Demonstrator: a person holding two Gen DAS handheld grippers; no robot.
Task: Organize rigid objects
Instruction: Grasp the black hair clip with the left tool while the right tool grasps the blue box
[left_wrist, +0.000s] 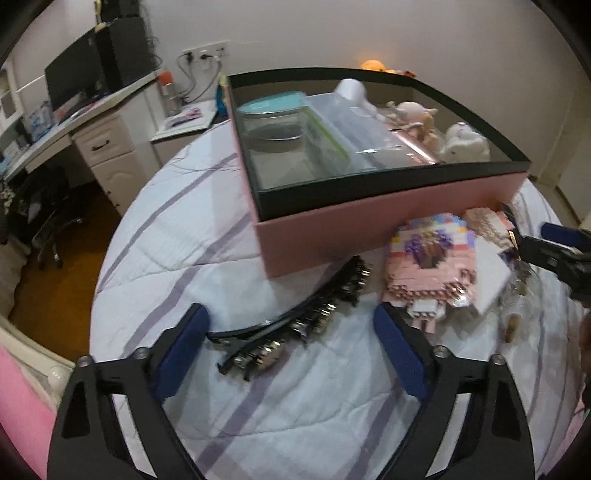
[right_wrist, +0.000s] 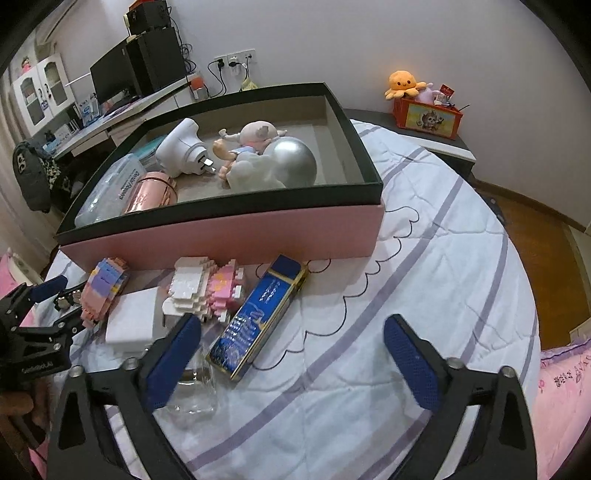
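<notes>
The left claw (left_wrist: 291, 343) hangs spread and empty over the studded belt (left_wrist: 295, 321) on the bed (left_wrist: 184, 240) — its long axis slants toward the pink box (left_wrist: 369, 214); the right claw (right_wrist: 291, 354), also spread, sits farther off.

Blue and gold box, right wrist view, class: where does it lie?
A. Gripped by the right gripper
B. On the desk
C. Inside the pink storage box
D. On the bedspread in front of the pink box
D: the blue and gold box lies flat on the bedspread, outside the pink box, with the right gripper open and empty.
</notes>
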